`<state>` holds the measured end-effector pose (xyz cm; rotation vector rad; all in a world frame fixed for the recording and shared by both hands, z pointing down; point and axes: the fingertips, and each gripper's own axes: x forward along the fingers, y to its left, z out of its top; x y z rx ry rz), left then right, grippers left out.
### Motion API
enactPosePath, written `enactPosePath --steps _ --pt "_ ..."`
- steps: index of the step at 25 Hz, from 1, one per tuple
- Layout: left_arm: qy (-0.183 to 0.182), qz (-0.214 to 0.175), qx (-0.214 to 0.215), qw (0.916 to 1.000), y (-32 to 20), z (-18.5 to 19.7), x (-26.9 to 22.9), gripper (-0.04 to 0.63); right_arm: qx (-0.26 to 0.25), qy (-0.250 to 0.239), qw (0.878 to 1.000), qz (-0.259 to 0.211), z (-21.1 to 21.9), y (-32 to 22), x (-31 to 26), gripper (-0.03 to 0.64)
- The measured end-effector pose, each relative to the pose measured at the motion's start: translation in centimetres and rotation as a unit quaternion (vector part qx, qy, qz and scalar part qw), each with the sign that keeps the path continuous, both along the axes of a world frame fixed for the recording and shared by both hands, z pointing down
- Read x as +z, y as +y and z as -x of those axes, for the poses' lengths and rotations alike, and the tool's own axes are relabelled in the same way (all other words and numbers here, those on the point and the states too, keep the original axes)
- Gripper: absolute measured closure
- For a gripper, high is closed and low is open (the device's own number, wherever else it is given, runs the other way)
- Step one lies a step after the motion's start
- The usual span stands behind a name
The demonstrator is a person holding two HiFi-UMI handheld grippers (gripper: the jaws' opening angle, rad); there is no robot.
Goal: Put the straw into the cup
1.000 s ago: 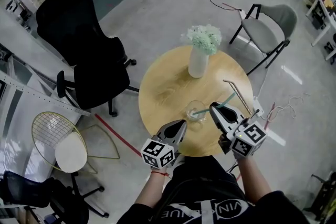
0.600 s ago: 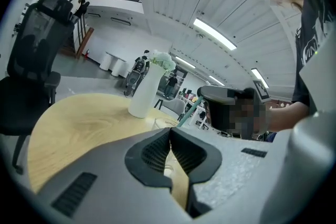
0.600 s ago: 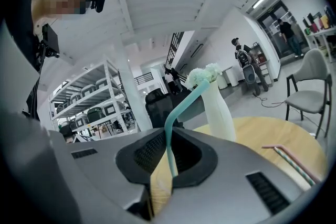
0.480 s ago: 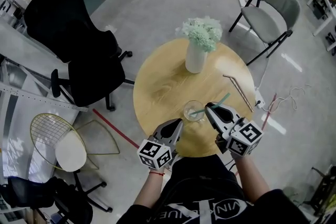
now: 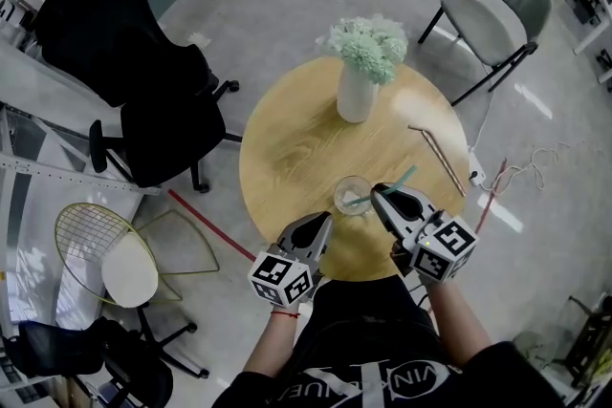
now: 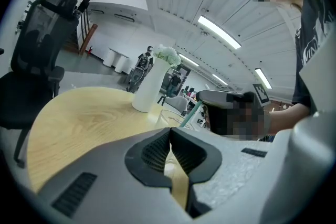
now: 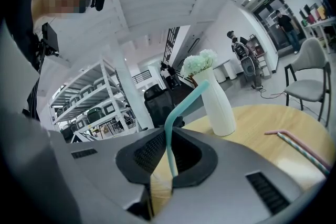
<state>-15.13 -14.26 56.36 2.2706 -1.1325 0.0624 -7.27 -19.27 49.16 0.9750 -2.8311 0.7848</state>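
Note:
A clear glass cup (image 5: 351, 194) stands on the round wooden table (image 5: 296, 158), near its front edge. My right gripper (image 5: 377, 192) is just right of the cup and shut on a teal bent straw (image 5: 400, 181). The straw's lower end reaches over the cup's mouth. In the right gripper view the teal straw (image 7: 169, 139) rises between the jaws of the right gripper (image 7: 167, 136) and bends to the right. My left gripper (image 5: 322, 219) sits at the table edge in front of the cup, shut and empty. The left gripper view shows the cup (image 6: 167, 117) and straw (image 6: 189, 115) just beyond its jaws.
A white vase with pale green flowers (image 5: 359, 91) stands at the back of the table. Two loose straws (image 5: 442, 155) lie on the right side. A black office chair (image 5: 143, 100) stands to the left, a grey chair (image 5: 502, 14) to the back right, and a wire-frame stool (image 5: 115, 253) low on the left.
The right gripper with the teal straw has edged a little closer to the cup. The left gripper keeps its place in front of the cup.

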Motion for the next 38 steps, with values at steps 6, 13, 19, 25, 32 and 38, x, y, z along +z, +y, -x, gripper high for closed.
enactPosePath --steps 6,13,19,25,32,38 --pt "0.001 0.001 0.004 1.0 0.1 -0.4 0.1 0.583 0.003 0.001 1.0 0.007 0.1 0.2 0.8 0.588" --pt "0.002 0.0 0.01 0.9999 0.0 -0.9 -0.1 0.583 0.01 -0.012 1.0 0.013 -0.2 0.1 1.1 0.588" --pt "0.0 0.001 0.014 0.9999 0.0 -1.2 0.1 0.583 0.02 -0.011 1.0 0.016 -0.9 -0.3 1.5 0.588" --pt "-0.007 0.001 0.017 0.9998 0.0 -1.3 0.2 0.583 0.026 -0.006 0.999 0.017 -1.3 -0.6 1.8 0.588" --pt "-0.01 0.004 0.022 0.9997 0.2 -1.6 0.4 0.583 0.024 -0.004 0.999 0.023 -1.2 -0.5 2.4 0.588" --pt "-0.01 0.006 0.023 0.9997 0.3 -1.7 0.5 0.583 0.023 0.016 0.999 0.033 -1.6 -0.1 3.7 0.588"
